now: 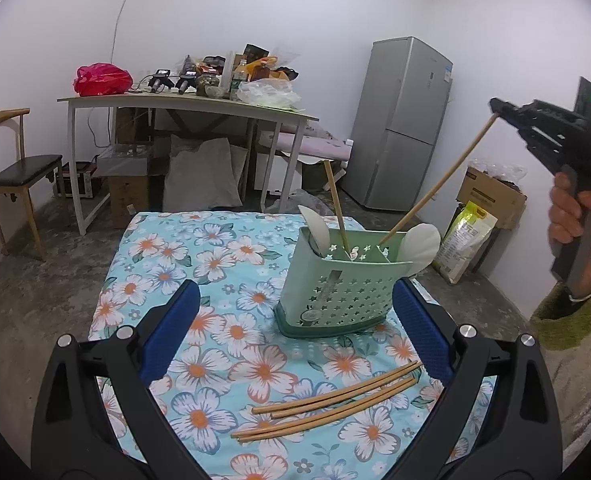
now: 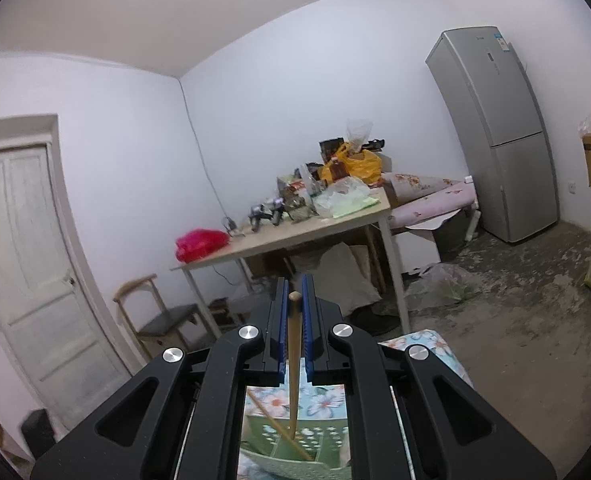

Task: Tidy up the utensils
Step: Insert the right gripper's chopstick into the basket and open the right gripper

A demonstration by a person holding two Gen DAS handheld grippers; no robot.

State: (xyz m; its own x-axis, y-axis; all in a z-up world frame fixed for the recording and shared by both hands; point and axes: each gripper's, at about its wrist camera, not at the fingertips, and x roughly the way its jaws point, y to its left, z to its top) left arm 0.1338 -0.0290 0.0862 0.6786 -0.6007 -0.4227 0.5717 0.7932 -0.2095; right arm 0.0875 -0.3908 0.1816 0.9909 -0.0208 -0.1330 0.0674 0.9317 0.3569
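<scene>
Nearest, the left tool [image 1: 291,320] hangs wide open and empty over the flowered desk [image 1: 167,264]; four loose chopsticks [image 1: 335,400] lie just below and between its blue fingers, long axes running left to right, so this hand is plainly the nearer one; just beyond stands the green holder [image 1: 335,296], one chopstick upright in it; farther right, the right tool [image 2: 294,312] is clamped on a slanting chopstick [image 1: 435,188], its low end in the holder.

I am working over a table under a flowered cloth [image 1: 215,264], where a green holder [image 1: 335,300] and loose chopsticks [image 1: 335,404] are lying.
</scene>
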